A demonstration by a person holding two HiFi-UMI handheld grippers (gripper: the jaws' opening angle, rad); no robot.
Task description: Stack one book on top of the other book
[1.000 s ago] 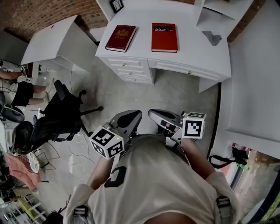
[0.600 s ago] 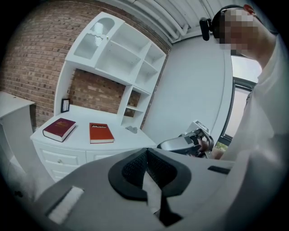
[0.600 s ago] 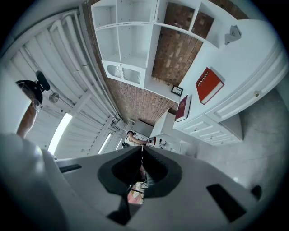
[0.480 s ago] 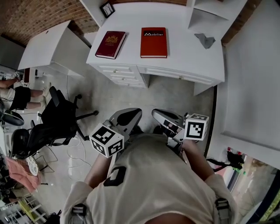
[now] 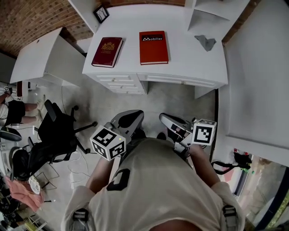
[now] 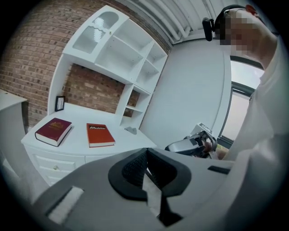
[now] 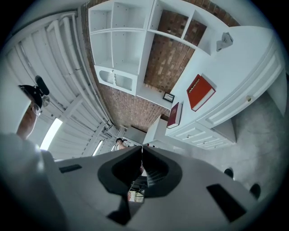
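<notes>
**Two hardcover books lying apart on a white table**

A maroon book (image 5: 107,52) with a gold crest and a red book (image 5: 153,47) with white lettering lay flat, side by side but not touching, on a smooth white table (image 5: 189,63) with drawers. White shelves (image 6: 131,58) stood against a rough brick wall (image 5: 31,18). The floor (image 5: 171,101) was grey and mottled. Well short of the table, the left gripper (image 6: 146,153) had its ribbed jaws clenched on nothing. The right gripper (image 7: 142,149) appeared likewise closed and empty.

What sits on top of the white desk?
Dark red hardback book, bright red book beside it, grey folded-paper shape, small black-framed picture. Anything beneath the books is hidden.
</notes>
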